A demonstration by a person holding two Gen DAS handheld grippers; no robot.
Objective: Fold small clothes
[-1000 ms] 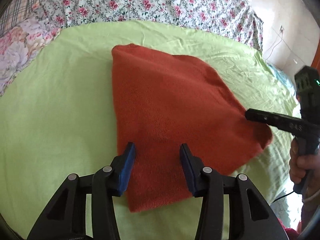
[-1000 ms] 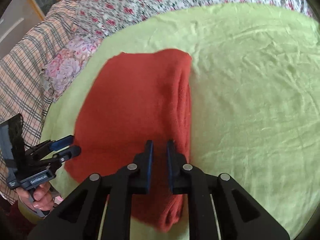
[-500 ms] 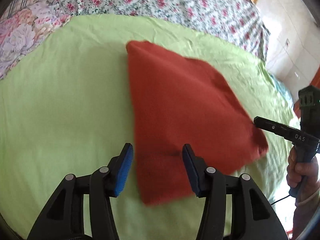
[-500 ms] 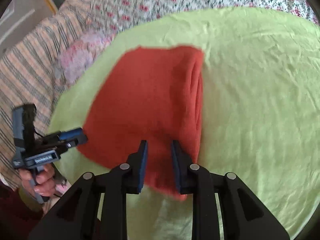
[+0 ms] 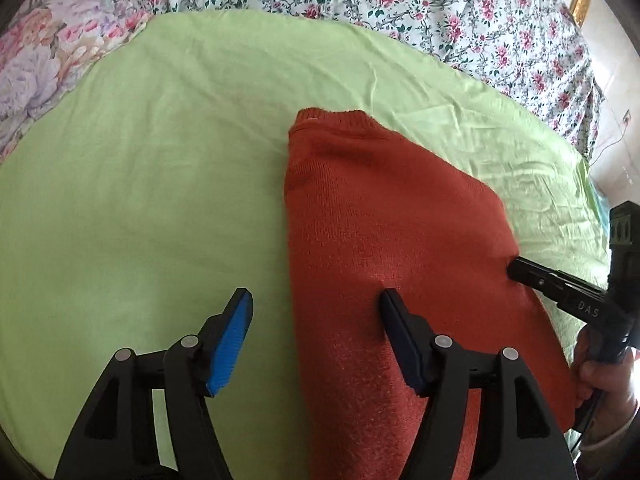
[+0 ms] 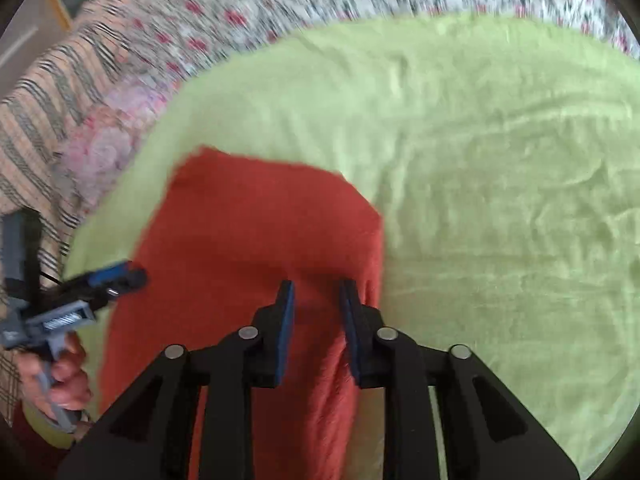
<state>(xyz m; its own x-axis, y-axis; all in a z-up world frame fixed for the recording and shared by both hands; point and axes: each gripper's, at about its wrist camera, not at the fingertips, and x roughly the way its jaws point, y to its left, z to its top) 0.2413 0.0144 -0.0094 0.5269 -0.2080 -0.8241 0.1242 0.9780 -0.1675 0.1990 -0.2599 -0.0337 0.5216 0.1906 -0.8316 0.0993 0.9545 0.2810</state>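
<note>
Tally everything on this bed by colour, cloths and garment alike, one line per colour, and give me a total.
Rust-orange knitted garment: 1
Light green sheet: 1
Rose-print white bedspread: 1
Pale purple flowered cloth: 1
Striped plaid blanket: 1
Total: 5

wrist views angled down, sharing red knit garment (image 5: pixel 392 240)

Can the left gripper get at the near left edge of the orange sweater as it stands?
Probably yes: the left gripper, jaws opening, already straddles that edge of the orange sweater, with only bare green sheet beside it.
</note>
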